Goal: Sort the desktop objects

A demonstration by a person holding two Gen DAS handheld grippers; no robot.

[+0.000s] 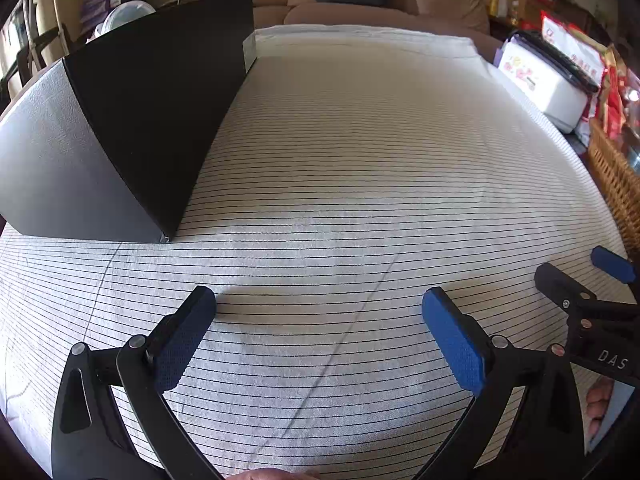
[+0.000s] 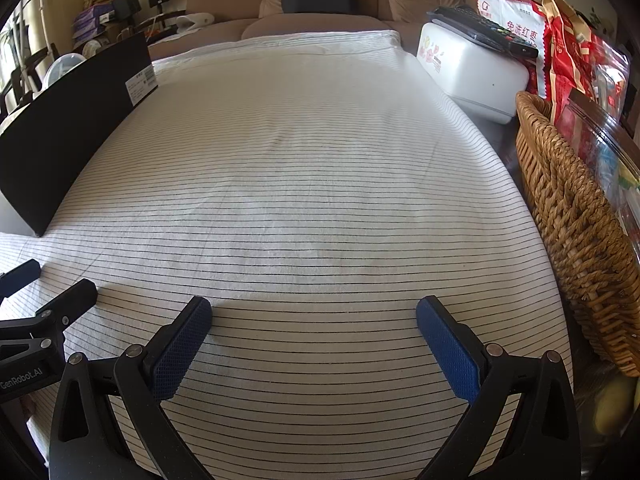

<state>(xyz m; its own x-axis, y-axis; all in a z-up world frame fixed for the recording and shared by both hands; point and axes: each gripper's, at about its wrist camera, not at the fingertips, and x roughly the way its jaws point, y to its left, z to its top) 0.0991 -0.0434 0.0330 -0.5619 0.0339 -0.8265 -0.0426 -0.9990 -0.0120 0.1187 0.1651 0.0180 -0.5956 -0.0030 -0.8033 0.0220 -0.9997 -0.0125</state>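
Note:
A large black box [image 1: 132, 120] stands on the left side of the striped white cloth [image 1: 360, 184]; it also shows in the right wrist view [image 2: 72, 128], with a white label at its far end. My left gripper [image 1: 319, 304] is open and empty, low over the cloth near its front, to the right of the box's near corner. My right gripper [image 2: 313, 312] is open and empty, low over the cloth near its front. The right gripper's fingers [image 1: 612, 264] show at the right edge of the left wrist view. The left gripper's fingers [image 2: 68, 300] show at the left edge of the right wrist view.
A woven wicker basket [image 2: 568, 216] holding red packets stands off the cloth's right edge. Behind it sits a white container [image 2: 472, 68] with a remote control [image 2: 484, 32] on top. A brown sofa [image 2: 320, 0] stands beyond the far edge.

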